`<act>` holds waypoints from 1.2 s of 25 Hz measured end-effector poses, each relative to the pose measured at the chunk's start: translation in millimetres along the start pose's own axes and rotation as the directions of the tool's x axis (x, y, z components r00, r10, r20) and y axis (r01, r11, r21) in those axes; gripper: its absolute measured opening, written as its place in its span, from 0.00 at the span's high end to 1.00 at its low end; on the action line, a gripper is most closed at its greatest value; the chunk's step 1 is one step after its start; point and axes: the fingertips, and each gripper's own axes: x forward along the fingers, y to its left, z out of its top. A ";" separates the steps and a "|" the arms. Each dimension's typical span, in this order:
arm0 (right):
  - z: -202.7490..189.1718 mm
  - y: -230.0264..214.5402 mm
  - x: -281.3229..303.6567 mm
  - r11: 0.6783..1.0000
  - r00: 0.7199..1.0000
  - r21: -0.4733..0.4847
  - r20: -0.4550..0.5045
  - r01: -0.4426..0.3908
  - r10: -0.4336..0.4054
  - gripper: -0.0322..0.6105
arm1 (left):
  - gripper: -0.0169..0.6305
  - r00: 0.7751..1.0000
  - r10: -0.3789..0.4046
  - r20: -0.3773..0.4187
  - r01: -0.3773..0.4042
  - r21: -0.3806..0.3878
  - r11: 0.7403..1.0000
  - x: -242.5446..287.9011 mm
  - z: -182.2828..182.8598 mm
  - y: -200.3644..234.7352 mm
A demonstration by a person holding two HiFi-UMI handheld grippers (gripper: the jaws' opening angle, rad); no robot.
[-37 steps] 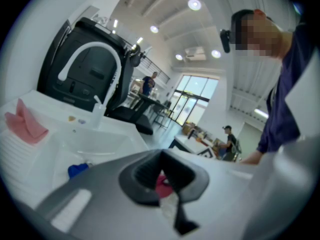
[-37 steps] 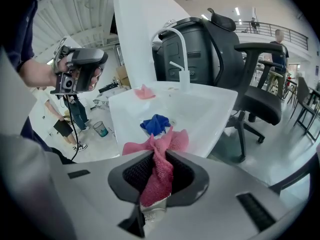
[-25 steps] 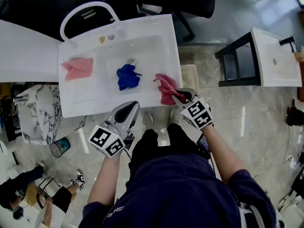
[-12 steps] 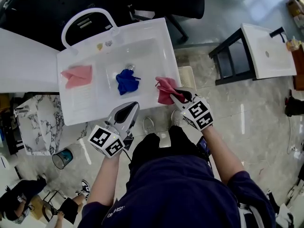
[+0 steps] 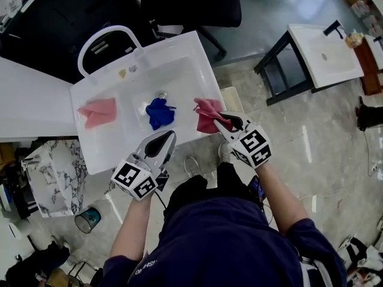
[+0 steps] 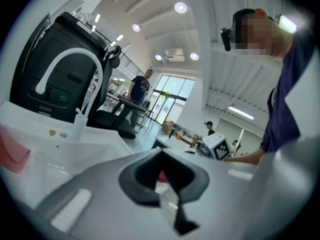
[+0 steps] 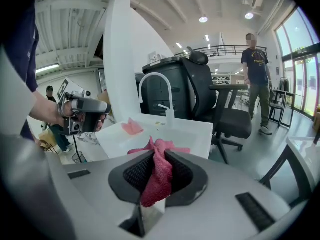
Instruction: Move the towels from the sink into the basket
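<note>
Red towel [image 5: 206,109] is pinched in the right gripper [image 5: 218,122] at the sink's [image 5: 179,52] 4 o'clock edge. Blue towel [image 5: 158,112] lies mid-sink, pink towel [image 5: 99,111] at 9 o'clock. Left gripper [image 5: 167,135] is closed, empty, at 6 o'clock.

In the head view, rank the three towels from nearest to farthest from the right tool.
1. Red towel, clamped in the right tool, at the right edge of the sink.
2. Blue towel, mid-basin, beside the drain.
3. Pink towel, on the sink's left side.
</note>
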 end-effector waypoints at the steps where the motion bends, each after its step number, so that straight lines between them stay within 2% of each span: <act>1: 2.2 0.3 -2.2 1.000 1.000 0.006 0.007 0.015 -0.015 0.87 | 0.97 1.000 -0.013 -0.002 0.013 0.004 1.000 -0.1 1.4 1.0; 15: 16.5 -11.2 -44.9 0.980 0.979 0.095 0.089 0.173 -0.181 0.87 | 0.97 0.984 -0.169 -0.052 0.171 0.043 0.984 29.1 13.3 -15.4; 23: 8.2 -41.4 -76.9 0.968 0.967 0.137 0.119 0.209 -0.225 0.87 | 0.97 0.972 -0.214 -0.094 0.220 0.048 0.974 69.8 6.6 -39.4; 30: -9.8 -80.7 -105.3 0.965 0.966 0.167 0.129 0.201 -0.224 0.87 | 0.97 0.967 -0.223 -0.125 0.230 0.040 0.972 116.4 -0.8 -67.7</act>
